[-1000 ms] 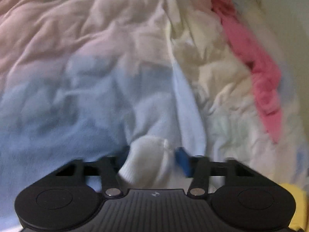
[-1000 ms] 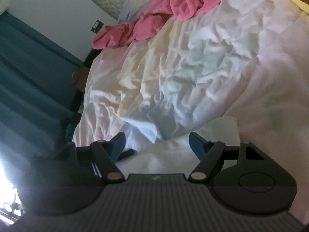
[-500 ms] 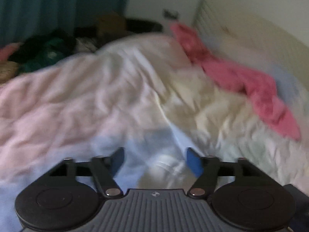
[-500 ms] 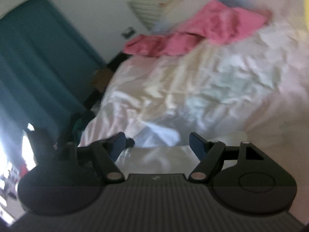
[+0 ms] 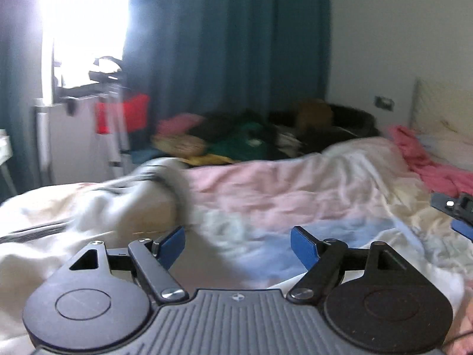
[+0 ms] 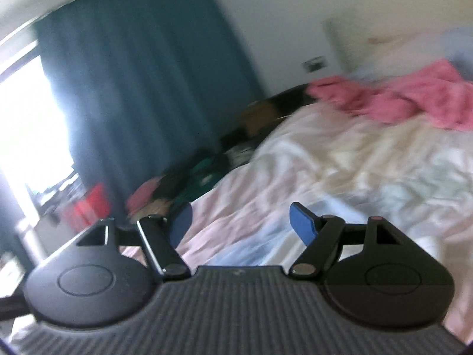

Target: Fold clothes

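Left gripper (image 5: 238,244) opening, empty; white garment (image 5: 130,204) lies ahead-left, nearer it; right gripper (image 6: 240,222) wide, empty.

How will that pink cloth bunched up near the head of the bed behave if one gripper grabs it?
The pink cloth lies in soft crumpled folds, so it will probably hang limp and trail. It looks thin, so likely light. Bunched as it is, one pinch may lift only part of it, dragging the rest over the bedcover.
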Demonstrator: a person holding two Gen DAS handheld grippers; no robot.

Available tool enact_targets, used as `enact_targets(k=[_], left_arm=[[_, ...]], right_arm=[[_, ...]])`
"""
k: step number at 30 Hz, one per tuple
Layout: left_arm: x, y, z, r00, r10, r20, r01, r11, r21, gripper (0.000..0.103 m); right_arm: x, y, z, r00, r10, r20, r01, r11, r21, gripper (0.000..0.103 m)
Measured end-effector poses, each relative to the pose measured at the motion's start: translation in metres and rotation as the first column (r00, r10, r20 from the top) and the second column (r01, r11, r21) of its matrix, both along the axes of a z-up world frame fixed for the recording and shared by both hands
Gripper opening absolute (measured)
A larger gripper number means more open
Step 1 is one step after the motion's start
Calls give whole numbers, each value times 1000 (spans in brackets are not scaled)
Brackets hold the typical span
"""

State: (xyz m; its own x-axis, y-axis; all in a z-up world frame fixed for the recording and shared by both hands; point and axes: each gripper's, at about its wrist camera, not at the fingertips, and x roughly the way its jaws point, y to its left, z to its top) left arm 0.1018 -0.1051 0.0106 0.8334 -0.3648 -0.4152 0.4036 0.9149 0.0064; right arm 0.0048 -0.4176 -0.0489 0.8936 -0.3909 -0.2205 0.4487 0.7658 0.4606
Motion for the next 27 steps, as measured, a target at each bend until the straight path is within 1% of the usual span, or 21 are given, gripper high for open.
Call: enact_targets(k=[3,5,6,8,10,12,14,19,23,27], left_arm=[[-25,41,4,998,64,4,-64,997,-38,81],[-37,61,2,996,91,7,-91,994,-58,81],[-43,69,-1,994,105,10,-104,992,-67,81],[-52,85,-9,990,138,9,-137,986,-92,82],[-58,100,-18,987,162,-19,-163,978,-127,82],[-58,108,-26,984,171,-54,-177,974,-144,82],[-56,111,-29,982,178,-65,-185,974,-131,82],[-53,108,-30,980,198,-30,-200,971,-132,83],[-53,105,-33,982,187,-32,-189,974,-125,83],[-52,107,-32,980,195,-37,-198,973,-121,83]], right_arm=[[6,25,5,992,120,-32,-120,992,-24,76],[11,47,8,980,188,-64,-192,979,-72,76],[13,57,8,974,215,-73,-222,970,-95,76],[16,73,8,961,259,-93,-269,957,-112,76],[18,87,7,949,294,-112,-307,943,-125,76],[19,100,4,940,316,-130,-332,932,-141,76],[21,111,0,933,331,-143,-352,924,-153,75],[27,120,-10,922,344,-177,-373,912,-173,75],[29,124,-16,919,343,-195,-378,906,-190,74],[30,126,-18,917,344,-204,-383,902,-201,74]])
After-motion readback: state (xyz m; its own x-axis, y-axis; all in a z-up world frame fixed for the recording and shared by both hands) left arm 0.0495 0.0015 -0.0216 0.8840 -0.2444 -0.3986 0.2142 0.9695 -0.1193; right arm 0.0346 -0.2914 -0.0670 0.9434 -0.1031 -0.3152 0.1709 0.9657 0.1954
